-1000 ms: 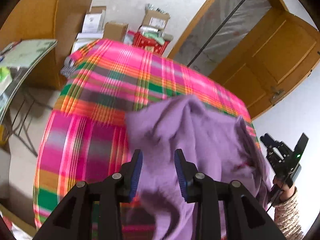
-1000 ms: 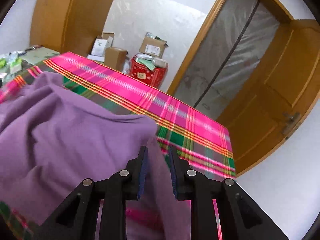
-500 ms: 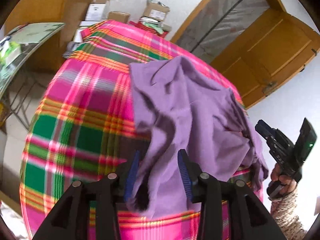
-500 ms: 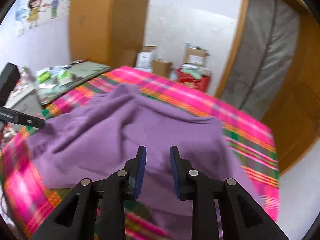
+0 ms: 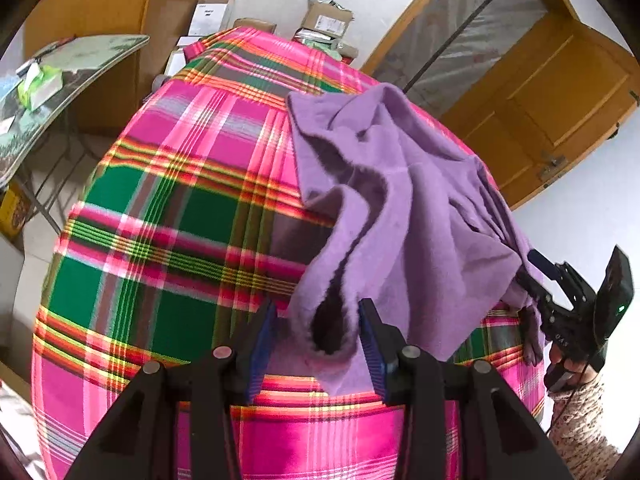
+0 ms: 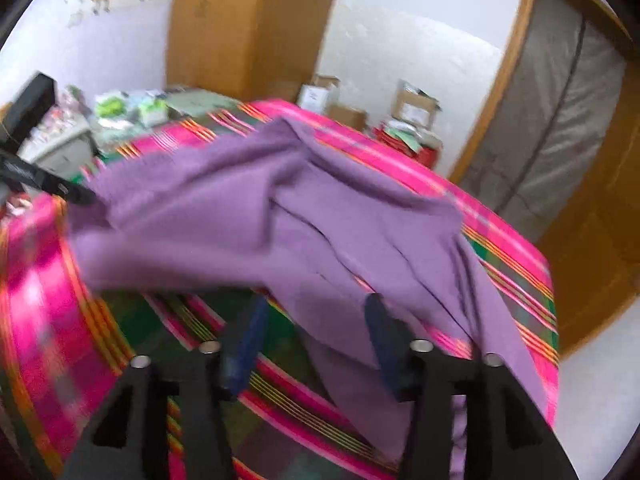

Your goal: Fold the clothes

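Note:
A purple garment (image 5: 404, 208) lies crumpled across the right half of a table covered in a pink and green plaid cloth (image 5: 168, 216). My left gripper (image 5: 318, 320) is open at the near edge. A hollow sleeve end of the garment sits loosely between its fingers, unsquashed. My right gripper (image 6: 316, 320) is open too, with a hanging edge of the purple garment (image 6: 304, 216) in the gap between its blurred fingers. Each gripper shows in the other's view: the right gripper (image 5: 568, 312) at the garment's right edge, the left gripper (image 6: 44, 180) at its left corner.
A side table (image 5: 76, 64) with papers and packets stands to the left of the plaid table. Cardboard boxes (image 5: 326, 20) and a red box (image 6: 424, 152) sit on the floor beyond it. A wooden door (image 5: 552, 92) is at the right. A patterned sleeve (image 5: 580, 420) holds the right gripper.
The garment has come down and now lies spread on the table. My right gripper, shut on the cloth before, has opened. The left gripper's gap is about the same.

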The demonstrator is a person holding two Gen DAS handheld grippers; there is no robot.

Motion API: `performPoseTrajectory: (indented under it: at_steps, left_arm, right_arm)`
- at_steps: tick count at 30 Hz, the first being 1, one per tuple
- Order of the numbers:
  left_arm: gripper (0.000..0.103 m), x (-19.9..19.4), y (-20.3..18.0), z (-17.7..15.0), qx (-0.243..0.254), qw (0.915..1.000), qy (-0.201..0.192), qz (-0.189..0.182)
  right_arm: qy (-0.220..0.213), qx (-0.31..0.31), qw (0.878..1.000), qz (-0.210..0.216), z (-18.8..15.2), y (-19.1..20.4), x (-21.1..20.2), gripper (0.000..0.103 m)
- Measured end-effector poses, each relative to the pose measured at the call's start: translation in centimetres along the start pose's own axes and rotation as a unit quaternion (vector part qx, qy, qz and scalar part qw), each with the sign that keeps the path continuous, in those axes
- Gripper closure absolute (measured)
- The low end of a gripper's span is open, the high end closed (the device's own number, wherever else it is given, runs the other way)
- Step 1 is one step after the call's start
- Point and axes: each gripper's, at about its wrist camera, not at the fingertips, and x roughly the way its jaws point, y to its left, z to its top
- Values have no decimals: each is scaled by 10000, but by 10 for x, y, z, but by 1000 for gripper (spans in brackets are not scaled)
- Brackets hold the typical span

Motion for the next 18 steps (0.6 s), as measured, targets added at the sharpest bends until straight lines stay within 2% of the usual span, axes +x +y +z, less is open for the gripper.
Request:
performPoseTrajectory:
  at_steps: [6, 12, 13, 15, 17, 18]
  left_arm:
    - [61, 13, 0, 2, -222, 9996, 65, -163]
    - [63, 25, -2, 4, -431, 9986, 140, -273]
    - [68, 26, -2, 5, -474, 9984, 137, -287]
    - [75, 26, 1, 5, -604, 9976, 112, -317]
    - [82, 25, 4, 5, -721, 9966, 66, -382]
    - [84, 24, 5, 5, -772, 9961, 35, -420]
  right_arm:
    - [376, -34, 9984, -426, -20, -14, 26, 48]
    - [557, 297, 9974, -346, -24, -21, 48, 50]
    - [561, 359, 9972, -331, -23, -24, 49, 52]
    - [634, 387, 9968, -295, -23, -26, 51, 78]
    - [644, 351, 9968, -325, -23, -26, 49, 90]
    - [609, 355, 9969, -339, -24, -26, 46, 93]
